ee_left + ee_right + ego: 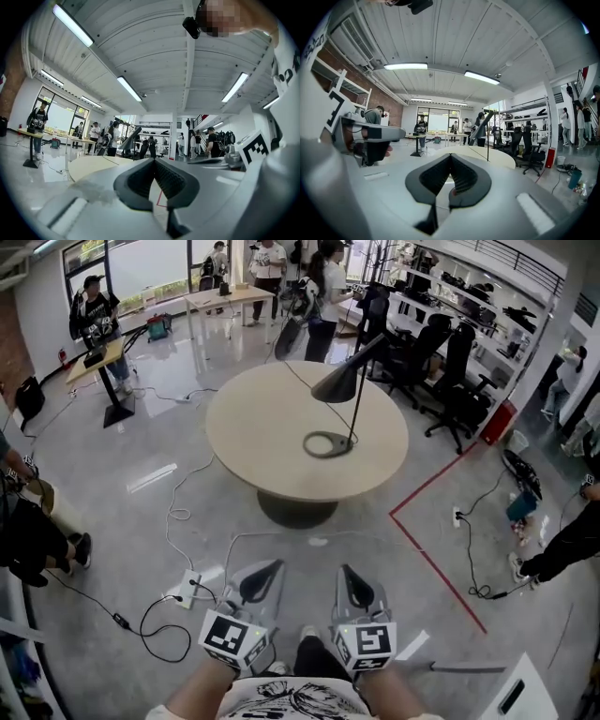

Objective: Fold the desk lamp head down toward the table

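A black desk lamp stands on the round beige table (262,427). It has a ring base (327,443), a thin upright stem (356,404) and a cone head (338,383) raised and tilted to the left. Both grippers are held low in front of the person, well short of the table, over the floor. My left gripper (275,566) is shut with nothing in it, and so is my right gripper (344,570). The lamp head (129,139) shows far beyond the left jaws. In the right gripper view the lamp head (483,124) is also distant.
A power strip (187,588) and loose cables lie on the floor at front left. Red tape (436,566) marks the floor at right. Black office chairs (452,371) stand behind the table on the right. A seated person (33,532) is at left; several people stand at the back.
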Demonstrator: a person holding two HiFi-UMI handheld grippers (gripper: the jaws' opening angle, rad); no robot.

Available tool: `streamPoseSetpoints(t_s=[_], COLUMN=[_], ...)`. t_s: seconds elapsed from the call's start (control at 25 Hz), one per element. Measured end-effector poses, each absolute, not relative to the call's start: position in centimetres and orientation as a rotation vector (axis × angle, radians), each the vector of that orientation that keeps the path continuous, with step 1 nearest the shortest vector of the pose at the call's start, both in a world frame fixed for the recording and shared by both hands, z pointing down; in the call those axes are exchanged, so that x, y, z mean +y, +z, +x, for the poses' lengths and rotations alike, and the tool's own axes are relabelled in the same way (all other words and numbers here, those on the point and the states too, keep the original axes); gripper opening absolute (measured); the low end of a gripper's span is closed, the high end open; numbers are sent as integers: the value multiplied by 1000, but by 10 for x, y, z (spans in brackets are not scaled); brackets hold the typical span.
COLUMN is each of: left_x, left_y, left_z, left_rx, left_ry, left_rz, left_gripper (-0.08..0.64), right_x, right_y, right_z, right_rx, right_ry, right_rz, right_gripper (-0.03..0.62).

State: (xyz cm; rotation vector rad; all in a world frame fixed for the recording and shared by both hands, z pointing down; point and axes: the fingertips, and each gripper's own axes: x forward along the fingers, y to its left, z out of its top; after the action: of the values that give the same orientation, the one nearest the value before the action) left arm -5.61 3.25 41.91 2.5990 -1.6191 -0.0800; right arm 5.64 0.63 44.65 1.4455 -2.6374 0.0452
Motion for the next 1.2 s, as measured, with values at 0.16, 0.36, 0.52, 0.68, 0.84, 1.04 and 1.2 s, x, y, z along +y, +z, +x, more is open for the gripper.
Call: streamPoseSetpoints(t_s=[0.16, 0.36, 0.52, 0.68, 0.84, 1.04, 1.2], left_x=[52, 68, 76, 80, 82, 85, 83], left_y=[416, 415, 404, 399, 399, 402, 405], left_z=[-64, -66, -64, -59, -60, -62, -61], left_rx=[-1624, -1628, -1623, -1602, -1606, -1602, -1600], left_ry=[-107, -131, -175, -190, -199, -202, -199], left_rz=[2603, 2619, 2650, 2671, 2665, 2658, 2652], left_gripper=[2, 3, 2, 2, 2, 3, 2], right_x=[31, 57, 61, 63, 65, 64, 63], right_y=[451, 457, 456, 452, 451, 455, 455], right_z=[45, 43, 45, 48, 47, 51, 51], right_rx=[-2643, -2630, -2620, -2620, -2621, -2611, -2613], right_ry=[74, 24, 15, 24, 48, 90, 73], right_rz=[1407, 1389, 1408, 1424, 1440, 1478, 1478], right_gripper=[8, 8, 8, 8, 8, 8, 8])
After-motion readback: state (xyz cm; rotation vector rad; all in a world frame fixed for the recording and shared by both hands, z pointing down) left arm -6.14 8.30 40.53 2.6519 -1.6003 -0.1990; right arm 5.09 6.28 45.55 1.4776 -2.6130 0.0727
